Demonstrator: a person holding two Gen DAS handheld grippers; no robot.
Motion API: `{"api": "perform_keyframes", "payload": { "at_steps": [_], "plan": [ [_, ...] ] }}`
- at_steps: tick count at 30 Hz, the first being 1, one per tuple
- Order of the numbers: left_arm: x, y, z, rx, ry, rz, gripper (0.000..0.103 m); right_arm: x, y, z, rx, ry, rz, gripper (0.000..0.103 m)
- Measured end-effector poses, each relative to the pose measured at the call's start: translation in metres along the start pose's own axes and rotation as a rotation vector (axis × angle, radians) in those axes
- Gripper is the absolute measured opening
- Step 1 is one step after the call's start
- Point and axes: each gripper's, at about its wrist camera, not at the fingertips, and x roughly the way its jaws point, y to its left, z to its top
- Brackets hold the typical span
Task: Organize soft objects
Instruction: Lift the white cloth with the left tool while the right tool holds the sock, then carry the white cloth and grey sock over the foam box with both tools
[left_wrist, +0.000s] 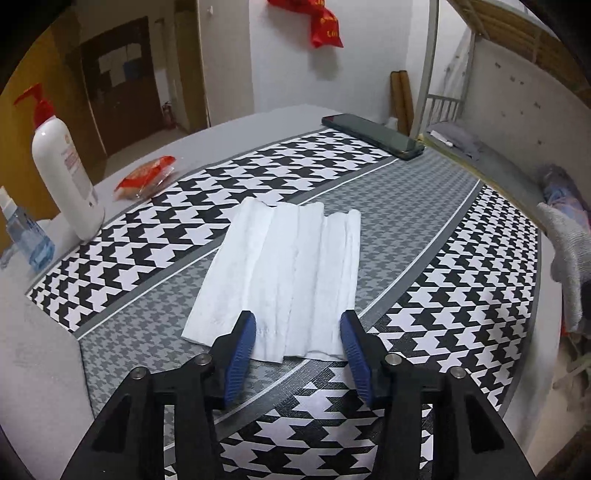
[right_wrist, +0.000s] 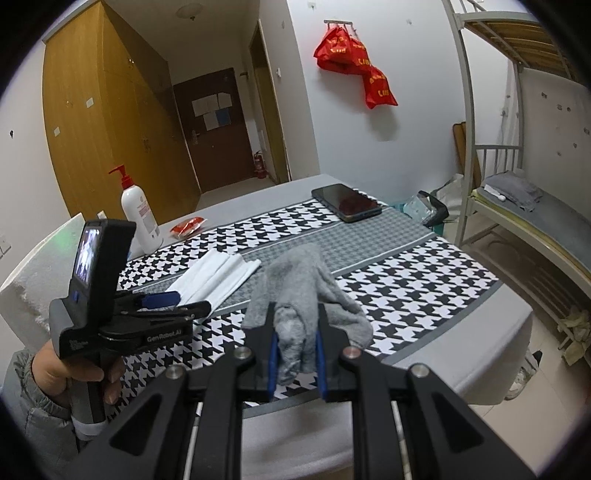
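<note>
Over white tissue (left_wrist: 284, 273): left gripper (left_wrist: 297, 325) half-open, empty, poised to pinch; right gripper (right_wrist: 295, 328) clamping grey cloth (right_wrist: 295, 291).

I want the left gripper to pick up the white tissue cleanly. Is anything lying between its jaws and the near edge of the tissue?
Nothing visible. The left gripper is open, its blue fingers straddling the near edge of the white tissue, which lies flat on the patterned table cover with nothing on top.
</note>
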Motion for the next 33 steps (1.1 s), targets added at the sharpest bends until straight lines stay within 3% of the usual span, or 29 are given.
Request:
{"api": "perform_keyframes", "payload": {
  "at_steps": [4,6,7,11,20,33],
  "plan": [
    [0.001,-0.001,0.0,0.014,-0.003,0.004,0.042,0.001,0.002,-0.001,-0.008,0.003,0.003,0.02],
    [0.0,-0.004,0.001,0.025,0.0,-0.008,0.027,0.001,0.002,-0.002,-0.009,0.003,0.009,0.02],
    [-0.001,-0.006,0.001,0.033,0.0,-0.012,0.014,0.001,0.002,-0.002,-0.01,0.002,0.008,0.02],
    [0.0,-0.007,0.0,0.032,-0.011,-0.034,0.005,-0.001,0.001,-0.003,-0.008,0.003,0.009,0.02],
    [-0.022,-0.005,-0.001,-0.001,-0.078,-0.05,0.004,-0.004,-0.001,-0.004,-0.003,-0.003,0.002,0.02],
    [-0.083,-0.024,-0.003,0.04,-0.219,-0.056,0.004,-0.017,-0.001,-0.002,-0.003,-0.029,-0.003,0.02]
  ]
}}
